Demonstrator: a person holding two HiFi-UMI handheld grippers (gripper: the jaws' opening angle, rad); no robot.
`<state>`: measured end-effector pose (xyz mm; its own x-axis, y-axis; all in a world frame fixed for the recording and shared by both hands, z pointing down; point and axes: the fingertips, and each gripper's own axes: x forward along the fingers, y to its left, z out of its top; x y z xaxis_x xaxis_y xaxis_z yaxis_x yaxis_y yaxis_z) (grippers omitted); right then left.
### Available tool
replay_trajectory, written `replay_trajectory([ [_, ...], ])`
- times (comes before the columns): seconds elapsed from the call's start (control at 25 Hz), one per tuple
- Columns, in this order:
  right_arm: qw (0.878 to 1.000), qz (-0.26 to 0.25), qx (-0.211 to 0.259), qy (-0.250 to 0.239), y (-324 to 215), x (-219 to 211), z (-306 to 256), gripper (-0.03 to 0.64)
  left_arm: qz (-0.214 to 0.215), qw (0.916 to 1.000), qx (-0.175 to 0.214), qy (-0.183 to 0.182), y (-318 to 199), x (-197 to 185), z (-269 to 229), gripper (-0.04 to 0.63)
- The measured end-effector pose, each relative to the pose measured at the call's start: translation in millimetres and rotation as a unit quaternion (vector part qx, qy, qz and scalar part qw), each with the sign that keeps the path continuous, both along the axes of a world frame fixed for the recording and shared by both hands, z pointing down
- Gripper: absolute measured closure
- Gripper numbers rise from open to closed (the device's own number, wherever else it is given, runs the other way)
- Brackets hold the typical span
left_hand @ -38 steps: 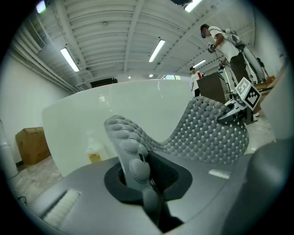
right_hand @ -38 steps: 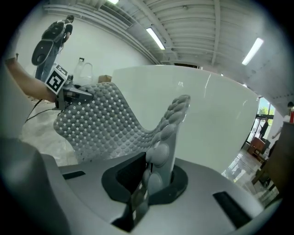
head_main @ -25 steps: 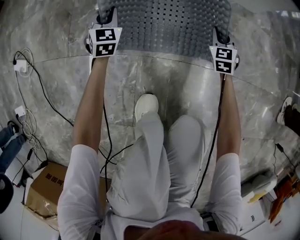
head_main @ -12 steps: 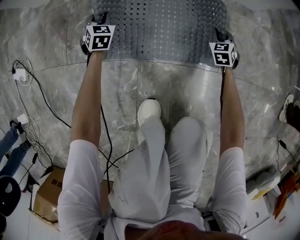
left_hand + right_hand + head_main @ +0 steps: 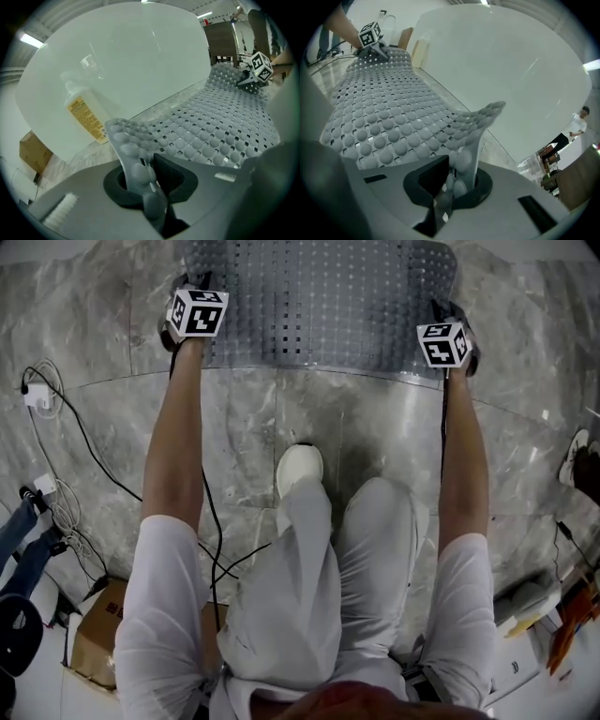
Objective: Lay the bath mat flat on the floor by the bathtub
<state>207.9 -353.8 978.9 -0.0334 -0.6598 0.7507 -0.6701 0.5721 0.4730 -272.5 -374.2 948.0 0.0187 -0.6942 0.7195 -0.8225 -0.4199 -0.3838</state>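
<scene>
A grey bath mat (image 5: pixel 319 296) with round bumps and small holes is stretched between my two grippers above the marble floor (image 5: pixel 281 418), close to the white bathtub (image 5: pixel 117 56). My left gripper (image 5: pixel 190 287) grips the mat's near left corner (image 5: pixel 133 154); its jaws have just been opening slightly, but the corner is still pinched between them. My right gripper (image 5: pixel 444 310) is shut on the near right corner (image 5: pixel 464 154). The mat (image 5: pixel 384 108) sags in the middle and curls up at each held corner. Its far edge is hidden past the top of the head view.
A pump bottle (image 5: pixel 86 117) with a yellow label stands by the tub wall. A cardboard box (image 5: pixel 94 634) and cables (image 5: pixel 56 390) lie at the left. My white shoe (image 5: pixel 300 470) is just behind the mat. Another shoe (image 5: pixel 577 456) sits at the right edge.
Both grippers have sunk and moved forward with the mat. The mat now hangs lower and reaches further over the floor towards the tub.
</scene>
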Motion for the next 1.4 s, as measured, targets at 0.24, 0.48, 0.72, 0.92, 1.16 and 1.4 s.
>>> replay_trajectory([
  [0.24,1.0,-0.004,-0.007,0.003,-2.9,6.2,10.8,0.583,-0.007,0.9997,-0.023,-0.009,-3.0,-7.2,18.6,0.529],
  [0.48,0.999,0.018,-0.004,-0.037,-7.1,14.0,10.9,0.536,-0.019,0.9994,-0.023,-0.018,-6.0,-13.2,20.5,0.494],
  [0.72,0.998,0.033,0.01,-0.049,-11.7,21.6,6.6,0.468,-0.05,0.9982,-0.012,-0.03,-9.7,-27.1,15.8,0.383],
  [0.92,0.997,0.044,0.017,-0.063,-12.3,26.1,5.2,0.436,-0.061,0.9977,-0.015,-0.027,-8.8,-31.9,14.1,0.344],
  [1.16,0.994,0.056,0.033,-0.093,-13.0,30.5,-3.4,0.414,-0.074,0.9969,-0.023,-0.017,-9.3,-43.0,15.5,0.294],
  [1.4,0.991,0.07,0.028,-0.107,-7.8,47.1,-3.1,0.414,-0.058,0.9972,-0.042,-0.021,3.8,-56.9,28.5,0.285],
])
